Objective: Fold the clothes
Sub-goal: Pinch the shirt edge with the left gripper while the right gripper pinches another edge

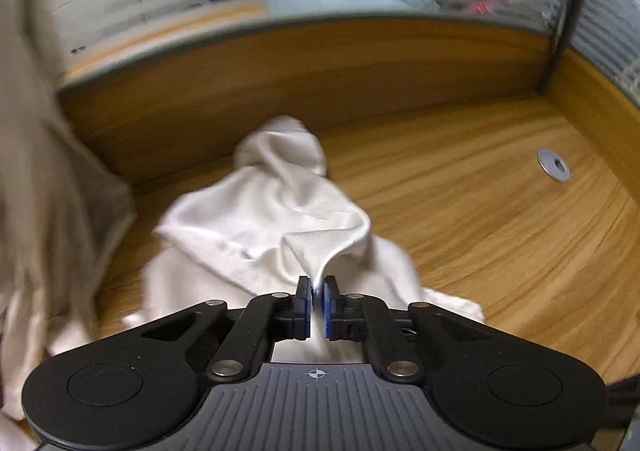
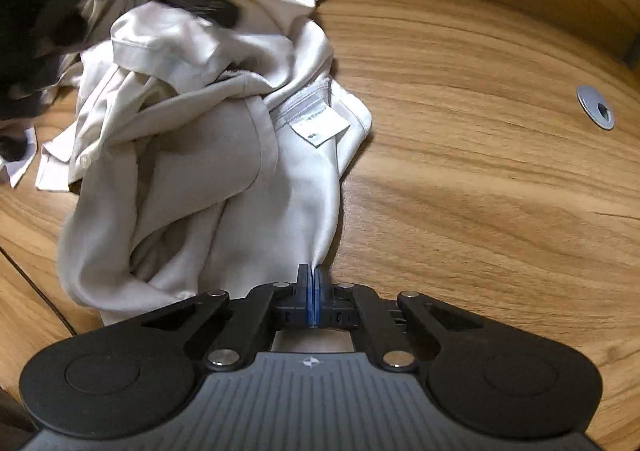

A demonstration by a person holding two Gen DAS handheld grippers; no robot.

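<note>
Left wrist: left gripper (image 1: 318, 293) pinches white garment (image 1: 264, 211) fold.

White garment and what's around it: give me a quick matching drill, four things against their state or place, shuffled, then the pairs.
Things:
1. left hand-held gripper
2. white garment
3. care label
4. metal grommet

States or places:
A. set into the wooden desk, right of the cloth
B. crumpled in a heap, unfolded
C. shut on a pinch of white fabric
D. sewn at a stitched band, facing up

Pairs: 1-C, 2-B, 3-D, 4-A
</note>
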